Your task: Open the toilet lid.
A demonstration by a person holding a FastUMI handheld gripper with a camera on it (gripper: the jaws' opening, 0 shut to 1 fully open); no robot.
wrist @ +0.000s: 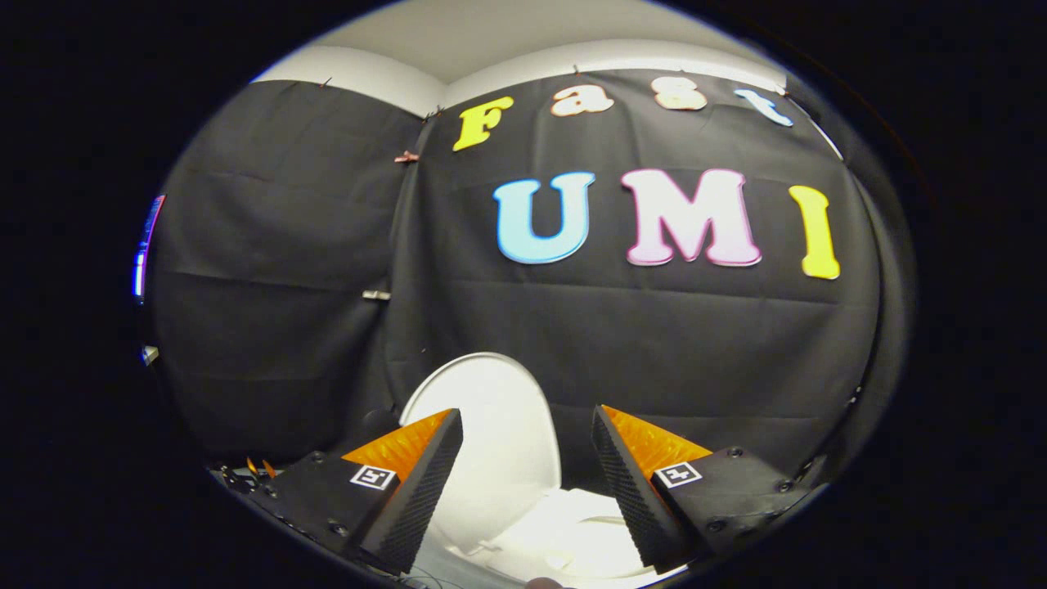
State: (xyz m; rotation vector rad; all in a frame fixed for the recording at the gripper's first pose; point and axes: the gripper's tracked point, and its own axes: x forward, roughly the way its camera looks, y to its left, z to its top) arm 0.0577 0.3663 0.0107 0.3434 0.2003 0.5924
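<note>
The gripper (527,425) has its two fingers spread wide apart, and nothing is held between them. The left finger (417,483) and the right finger (630,483) are dark wedges with a ribbed inner pad, an orange top face and a small square black-and-white marker (373,477) on the body behind each one. Both fingers point forward and slightly upward, toward the booth wall, and they stand about level with each other, so the gripper is not rolled to either side.

In the gap between the fingers, and a little toward the left one, the white toilet lid (491,409) is seen. It stands raised, nearly upright, with its rounded top edge above the fingertips and its inner face turned to the camera. The left finger covers the lower left part of the lid; I cannot tell if it touches it. The right finger is apart from the lid, with dark cloth showing between them.

Below the lid, low between the fingers, lies the white toilet seat (572,532) with the bowl rim, brightly lit and partly hidden by the right finger.

Behind the toilet hangs the black cloth wall (654,343), folded at a corner to the left, where a small clip (376,294) holds it. Above the cloth a pale wall (491,33) is visible.
</note>
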